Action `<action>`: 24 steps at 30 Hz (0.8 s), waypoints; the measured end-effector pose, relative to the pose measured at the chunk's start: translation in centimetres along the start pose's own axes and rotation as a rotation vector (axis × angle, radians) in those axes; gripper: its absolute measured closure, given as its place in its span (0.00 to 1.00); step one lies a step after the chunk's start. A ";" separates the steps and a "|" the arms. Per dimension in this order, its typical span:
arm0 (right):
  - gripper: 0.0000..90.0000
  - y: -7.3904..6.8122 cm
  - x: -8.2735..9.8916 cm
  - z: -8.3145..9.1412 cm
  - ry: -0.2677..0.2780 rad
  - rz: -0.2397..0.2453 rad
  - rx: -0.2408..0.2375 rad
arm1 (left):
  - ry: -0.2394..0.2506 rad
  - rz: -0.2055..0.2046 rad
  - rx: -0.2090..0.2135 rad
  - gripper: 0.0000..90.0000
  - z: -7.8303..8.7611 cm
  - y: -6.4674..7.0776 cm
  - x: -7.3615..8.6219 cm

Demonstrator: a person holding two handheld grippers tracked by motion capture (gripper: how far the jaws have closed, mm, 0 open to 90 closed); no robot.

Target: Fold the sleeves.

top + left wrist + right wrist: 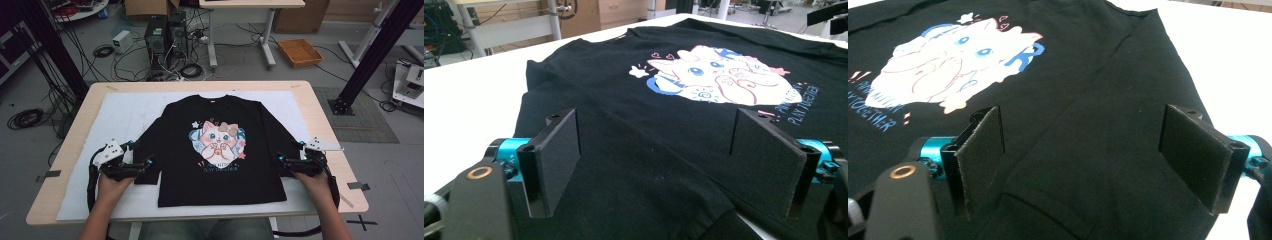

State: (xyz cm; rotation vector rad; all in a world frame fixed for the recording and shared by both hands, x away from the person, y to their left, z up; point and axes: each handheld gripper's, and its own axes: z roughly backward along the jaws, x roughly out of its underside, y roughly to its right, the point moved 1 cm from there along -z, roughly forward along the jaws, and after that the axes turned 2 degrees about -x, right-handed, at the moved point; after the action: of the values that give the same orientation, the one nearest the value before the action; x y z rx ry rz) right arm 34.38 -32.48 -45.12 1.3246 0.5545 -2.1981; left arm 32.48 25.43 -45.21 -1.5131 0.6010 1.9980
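Shirt [220, 145] flat; left gripper [150, 162], right gripper [280, 159] at sleeve edges (jaws wide).

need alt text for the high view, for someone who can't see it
A black long-sleeved shirt with a cartoon cat print lies flat, front up, on a white sheet covering a wooden table. A person's left gripper and right gripper, jaws open, sit at the two sleeve cuffs.

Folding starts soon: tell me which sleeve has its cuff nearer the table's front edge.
The left sleeve, by the left tongs; its cuff reaches lower than the right sleeve.
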 end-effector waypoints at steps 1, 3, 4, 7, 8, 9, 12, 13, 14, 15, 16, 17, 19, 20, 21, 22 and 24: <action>0.20 -0.1 0.0 0.0 -0.003 0.005 -0.004 | -0.002 -0.001 -0.001 0.23 0.0 -0.1 0.0; 0.20 -0.2 -0.1 0.0 -0.011 0.008 -0.012 | -0.002 0.000 -0.004 0.22 0.0 0.0 0.0; 0.20 -0.2 -0.1 0.1 -0.017 0.011 -0.017 | -0.004 -0.005 -0.004 0.22 0.0 0.0 0.0; 0.20 -0.4 -0.4 0.2 -0.021 0.027 -0.030 | -0.012 -0.024 -0.007 0.22 -0.1 0.2 -0.1; 0.20 -0.5 -0.4 0.3 -0.020 0.031 -0.033 | -0.021 -0.027 -0.008 0.22 0.0 0.3 -0.1; 0.20 -0.6 -0.5 0.3 -0.019 0.037 -0.038 | -0.023 -0.032 -0.015 0.22 0.0 0.3 -0.2; 0.20 -0.9 -0.5 0.7 -0.029 0.057 -0.030 | -0.011 -0.021 -0.020 0.22 0.4 0.2 -0.5; 0.20 -1.0 -0.5 0.8 -0.032 0.064 -0.030 | -0.005 -0.024 -0.025 0.22 0.4 0.2 -0.6; 0.20 -1.0 -0.6 1.0 -0.030 0.066 -0.025 | 0.003 -0.022 -0.028 0.23 0.6 0.2 -0.8; 0.20 -1.0 -0.6 1.0 -0.030 0.066 -0.025 | 0.007 -0.024 -0.033 0.23 0.7 0.2 -1.0; 0.20 -1.1 -0.7 1.2 -0.028 0.061 -0.023 | 0.013 -0.024 -0.036 0.23 0.7 0.3 -1.1; 0.20 -1.2 -0.7 1.6 -0.023 0.064 -0.025 | 0.019 -0.021 -0.033 0.23 0.8 0.4 -1.2; 0.20 -1.3 -0.6 1.7 -0.031 0.072 -0.029 | 0.012 -0.022 -0.025 0.23 0.7 0.5 -1.2; 0.20 -1.2 -0.5 1.7 -0.036 0.079 -0.027 | 0.004 -0.027 -0.023 0.22 0.7 0.6 -1.2; 0.20 -1.2 -0.5 1.6 -0.042 0.076 -0.025 | -0.003 -0.034 -0.022 0.22 0.6 0.8 -1.1; 0.20 -1.3 -0.4 1.6 -0.049 0.075 -0.025 | -0.011 -0.042 -0.022 0.22 0.6 0.9 -1.1; 0.20 -1.3 -0.4 1.5 -0.051 0.081 -0.026 | -0.017 -0.053 -0.020 0.22 0.5 1.0 -1.1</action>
State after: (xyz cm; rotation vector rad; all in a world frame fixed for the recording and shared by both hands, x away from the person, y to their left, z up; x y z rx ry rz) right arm 32.73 -32.26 -44.01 1.2521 0.4994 -2.1458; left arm 31.68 24.83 -43.97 -1.5069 0.5306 1.9800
